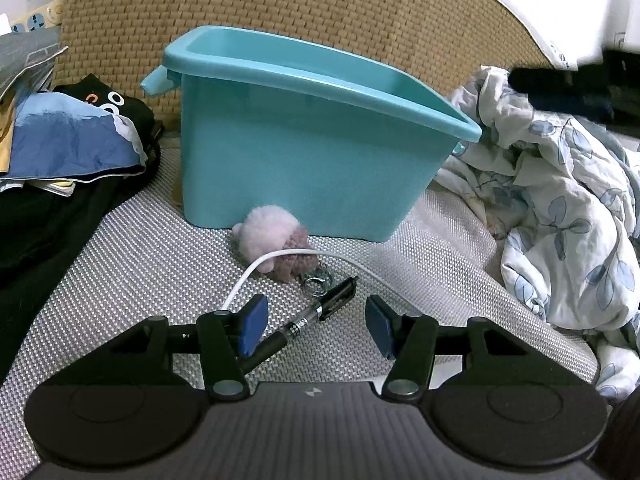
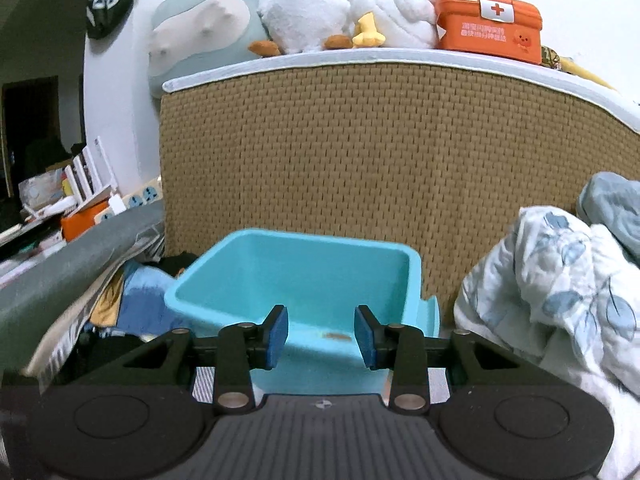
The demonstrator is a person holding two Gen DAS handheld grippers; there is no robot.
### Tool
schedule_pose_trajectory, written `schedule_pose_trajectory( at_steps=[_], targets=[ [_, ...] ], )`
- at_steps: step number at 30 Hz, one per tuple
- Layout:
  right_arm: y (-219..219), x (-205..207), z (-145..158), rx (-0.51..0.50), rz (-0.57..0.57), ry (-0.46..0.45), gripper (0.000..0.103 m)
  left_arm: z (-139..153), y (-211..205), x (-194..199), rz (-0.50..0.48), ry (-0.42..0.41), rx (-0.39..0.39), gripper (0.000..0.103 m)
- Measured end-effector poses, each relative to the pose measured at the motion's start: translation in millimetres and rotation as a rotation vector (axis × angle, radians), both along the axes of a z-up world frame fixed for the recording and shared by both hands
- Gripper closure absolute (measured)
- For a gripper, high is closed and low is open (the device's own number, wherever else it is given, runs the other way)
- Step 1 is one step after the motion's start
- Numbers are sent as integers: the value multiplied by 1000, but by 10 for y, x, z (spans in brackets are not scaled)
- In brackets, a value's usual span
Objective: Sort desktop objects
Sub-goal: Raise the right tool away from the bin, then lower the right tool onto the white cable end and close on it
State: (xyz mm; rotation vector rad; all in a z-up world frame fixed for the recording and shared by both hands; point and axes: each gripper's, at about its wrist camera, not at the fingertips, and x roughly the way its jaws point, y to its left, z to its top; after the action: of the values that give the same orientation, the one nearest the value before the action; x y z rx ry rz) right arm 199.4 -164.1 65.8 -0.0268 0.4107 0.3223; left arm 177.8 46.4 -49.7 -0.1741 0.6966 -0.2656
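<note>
A teal plastic bin (image 1: 304, 140) stands on the grey woven mat (image 1: 140, 264). In front of it lie a pink fluffy keychain toy (image 1: 272, 236) with metal rings (image 1: 318, 280), a white cable (image 1: 256, 268) and a black pen (image 1: 316, 314). My left gripper (image 1: 316, 322) is open, low over the mat, with the pen lying between its fingers and under the left pad. My right gripper (image 2: 321, 334) is open and empty, held above the near rim of the same bin (image 2: 304, 280), whose inside looks bare apart from a small brown mark.
A pile of dark and blue clothes (image 1: 68, 140) lies left of the bin. A crumpled leaf-print blanket (image 1: 560, 208) lies on the right. A woven brown headboard (image 2: 380, 152) stands behind, with plush toys (image 2: 320, 8) and an orange first-aid box (image 2: 488, 24) on top.
</note>
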Motion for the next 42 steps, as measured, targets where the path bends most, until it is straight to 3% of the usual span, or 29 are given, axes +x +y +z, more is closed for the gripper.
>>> schedule_pose_trajectory(
  at_steps=[10,28,35,42],
  targets=[
    [-127,-87,-457,-31,2,101,62,-36,-57,-9,-2,7,39,45],
    [-208,149,-1204,-99,4,296,62,-68,-68,17,3,12,73,43],
    [-131,142,-1322,-101,40,326,62,-31,102,52,50,15,34,43],
    [-47,213,-1437,-117,65,356,62,-39,76,39,40,19,41,43]
  ],
)
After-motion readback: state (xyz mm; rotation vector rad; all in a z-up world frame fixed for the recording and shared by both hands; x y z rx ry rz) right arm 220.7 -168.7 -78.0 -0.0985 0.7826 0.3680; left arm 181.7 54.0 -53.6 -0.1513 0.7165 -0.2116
